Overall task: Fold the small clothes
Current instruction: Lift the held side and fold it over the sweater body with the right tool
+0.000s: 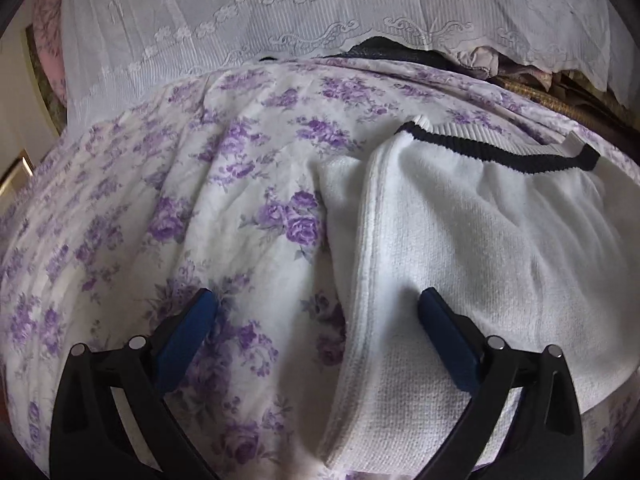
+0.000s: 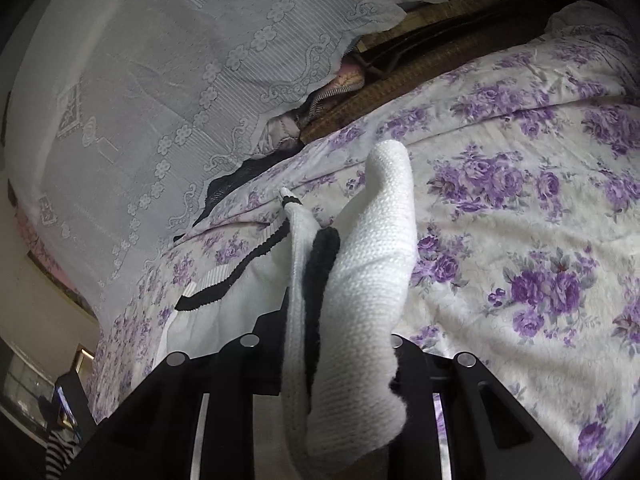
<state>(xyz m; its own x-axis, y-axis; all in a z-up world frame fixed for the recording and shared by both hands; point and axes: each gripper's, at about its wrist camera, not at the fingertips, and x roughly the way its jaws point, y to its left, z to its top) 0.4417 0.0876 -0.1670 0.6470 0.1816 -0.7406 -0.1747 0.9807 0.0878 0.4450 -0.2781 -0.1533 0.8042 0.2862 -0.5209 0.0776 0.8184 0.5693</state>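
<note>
**Inspector:** Where is the white sweater (image 1: pixel 460 248)?

**Assistant:** On the bed's floral bedspread (image 1: pixel 168 208). The right hand-held gripper (image 2: pixel 340 344) is clamped on a raised fold; the left hand-held gripper (image 1: pixel 318 320) stands open, straddling the near edge.

**Inspector:** Step?

**Assistant:** Likely mid-fold. Next: carry the fold across. A lace cover (image 1: pixel 240 20) drapes behind.

A bedspread (image 1: pixel 168 208) printed with purple roses is spread, rumpled, across the bed. Behind it, a white lace cloth (image 1: pixel 248 20) patterned with flowers is draped, and under its edge a woven brown mat (image 2: pixel 400 88) and some bunched pinkish fabric (image 2: pixel 340 80) are partly seen.
</note>
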